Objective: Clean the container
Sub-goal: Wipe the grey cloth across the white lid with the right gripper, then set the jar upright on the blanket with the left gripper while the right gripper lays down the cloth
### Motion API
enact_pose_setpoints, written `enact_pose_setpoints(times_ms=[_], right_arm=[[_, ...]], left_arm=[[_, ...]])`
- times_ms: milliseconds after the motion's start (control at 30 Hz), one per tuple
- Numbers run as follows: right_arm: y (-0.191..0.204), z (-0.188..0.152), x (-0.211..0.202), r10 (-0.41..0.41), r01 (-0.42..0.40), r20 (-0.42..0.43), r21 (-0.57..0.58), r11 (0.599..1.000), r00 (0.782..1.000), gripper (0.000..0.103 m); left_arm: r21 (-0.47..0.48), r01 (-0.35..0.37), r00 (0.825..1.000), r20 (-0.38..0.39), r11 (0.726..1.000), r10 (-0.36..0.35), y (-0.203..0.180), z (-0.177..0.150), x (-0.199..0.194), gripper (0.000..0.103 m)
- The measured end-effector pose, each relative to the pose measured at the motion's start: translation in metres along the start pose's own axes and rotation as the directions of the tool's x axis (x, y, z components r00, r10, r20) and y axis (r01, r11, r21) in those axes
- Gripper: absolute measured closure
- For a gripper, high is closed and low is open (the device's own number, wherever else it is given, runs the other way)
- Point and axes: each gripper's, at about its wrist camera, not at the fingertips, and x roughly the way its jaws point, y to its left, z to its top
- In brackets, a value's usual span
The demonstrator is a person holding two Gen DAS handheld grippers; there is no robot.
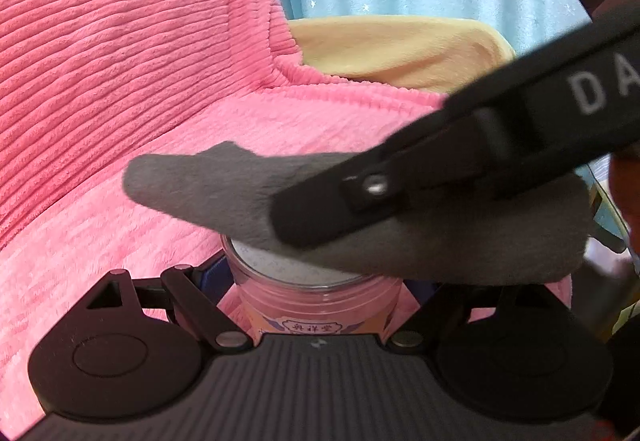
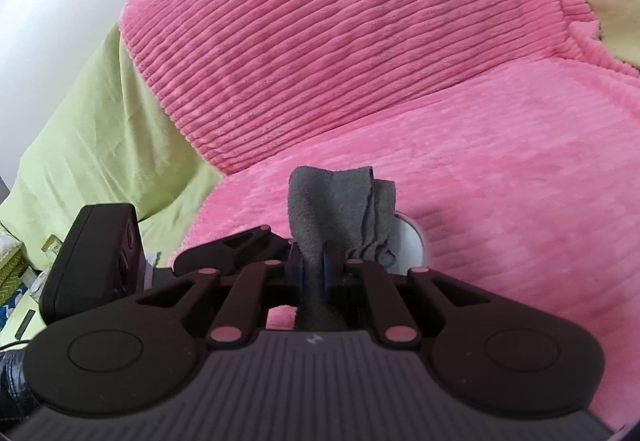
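Grey cloth (image 1: 360, 209) over container (image 1: 316, 293) mouth

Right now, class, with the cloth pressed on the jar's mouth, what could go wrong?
The clear jar is held only at its sides by the left gripper; a hard wipe might twist it loose. The grey cloth is pinched by a narrow fold in the right gripper, so it may pull free. A dropped jar would land on the pink blanket.

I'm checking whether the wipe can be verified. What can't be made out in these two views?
- Jar mouth, left wrist view: cloth and right gripper cover most of it.
- Jar base and label, left wrist view: cut off by the left gripper body.
- Jar, right wrist view: only a rim sliver shows behind the cloth.
- Any dirt: too blurred.
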Motion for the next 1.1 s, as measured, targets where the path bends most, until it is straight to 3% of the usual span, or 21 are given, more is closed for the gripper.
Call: enact_pose_setpoints(times_ms=[200,433,667,767,900,967,1100], right_arm=[[-0.013,0.012,0.01,-0.016,0.016,0.02,0.002,1.0,1.0,0.097],[-0.023,0.007,-0.005,-0.067,0.067,0.031,0.0,0.998,0.997,0.097],[-0.015,-0.001,-0.021,-0.023,0.022,0.013,0.019,1.0,1.0,0.096],[-0.022,0.01,-0.03,-0.09,0.089,0.064,0.016,0.996,0.994,0.096],[-0.042,0.026,-0.034,-0.222,0.225,0.091,-0.025,0.974,0.971,0.096],[-0.053,0.029,-0.028,-0.277,0.28,0.077,-0.042,0.959,0.958,0.096],[-0.065,0.024,-0.001,-0.303,0.303,0.014,-0.109,0.947,0.953,0.096]], left_arm=[[0.002,0.001,1.0,0.001,1.0,-0.001,-0.002,0.001,-0.003,0.018],[0.014,0.0,1.0,0.006,1.0,0.0,-0.004,0.0,-0.004,0.018],[-0.003,-0.012,1.0,0.016,1.0,0.012,-0.002,0.001,-0.006,0.018],[-0.001,-0.059,0.998,0.027,0.998,0.059,0.004,0.002,-0.012,0.018],[-0.041,-0.097,0.995,0.03,0.994,0.098,0.022,0.0,-0.02,0.017],[-0.059,-0.11,0.994,0.022,0.992,0.111,0.029,-0.002,-0.018,0.017],[-0.104,-0.127,0.991,0.018,0.986,0.13,0.037,-0.006,-0.015,0.017]])
